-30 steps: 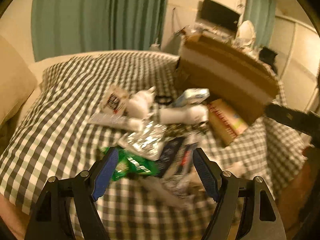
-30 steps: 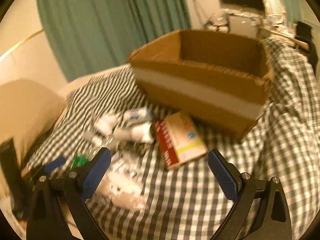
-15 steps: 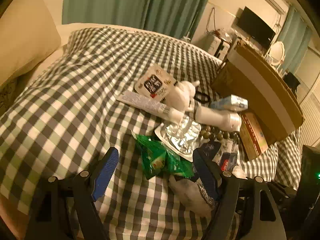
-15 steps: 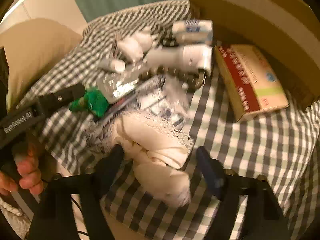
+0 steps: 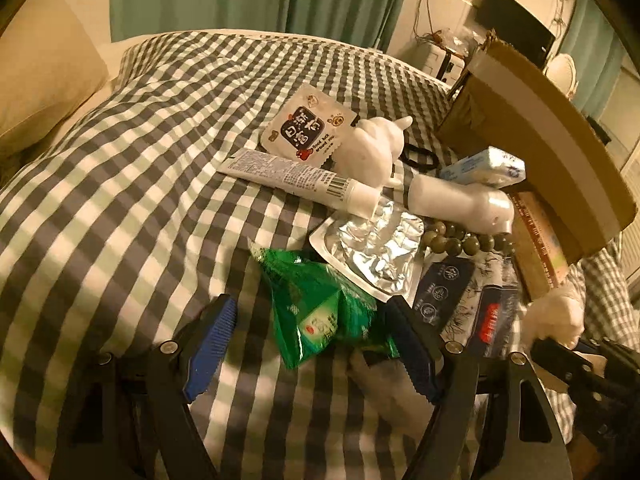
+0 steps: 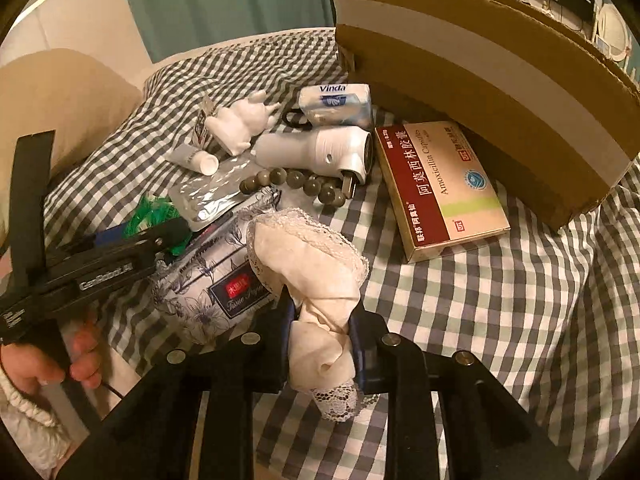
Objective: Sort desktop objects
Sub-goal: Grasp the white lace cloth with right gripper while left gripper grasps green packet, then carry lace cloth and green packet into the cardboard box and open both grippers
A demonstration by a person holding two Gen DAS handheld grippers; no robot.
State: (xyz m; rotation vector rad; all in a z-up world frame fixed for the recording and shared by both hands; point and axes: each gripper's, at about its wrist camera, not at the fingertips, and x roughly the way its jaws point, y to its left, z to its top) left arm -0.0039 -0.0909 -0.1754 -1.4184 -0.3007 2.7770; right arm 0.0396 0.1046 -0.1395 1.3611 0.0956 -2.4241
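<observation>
The right gripper (image 6: 322, 336) has its jaws pinched on a cream lace-trimmed cloth (image 6: 316, 264), which bunches up above the blue pads and spills a lacy edge below them. The cloth sits at the near edge of a heap of small things on a green-and-white checked bedspread (image 6: 500, 320), touching a floral tissue pack (image 6: 212, 280) on its left. Behind it lie a string of dark beads (image 6: 296, 182), a white plug-in device (image 6: 320, 152), a small white figurine (image 6: 240, 124) and a Vinda tissue packet (image 6: 336, 102); to the right, an amoxicillin box (image 6: 436, 184) lies just beside an open cardboard box (image 6: 480, 80). The left gripper (image 5: 308, 344) hangs with its jaws spread wide – a crumpled green packet (image 5: 320, 304) lies between the blue pads, though contact cannot be made out. Beyond it lie a silver foil pouch (image 5: 372, 248), a white tube (image 5: 296, 178) and a square sachet with black lettering (image 5: 308, 126). In the right wrist view the person's left hand (image 6: 48, 360) grips the left tool's handle.
</observation>
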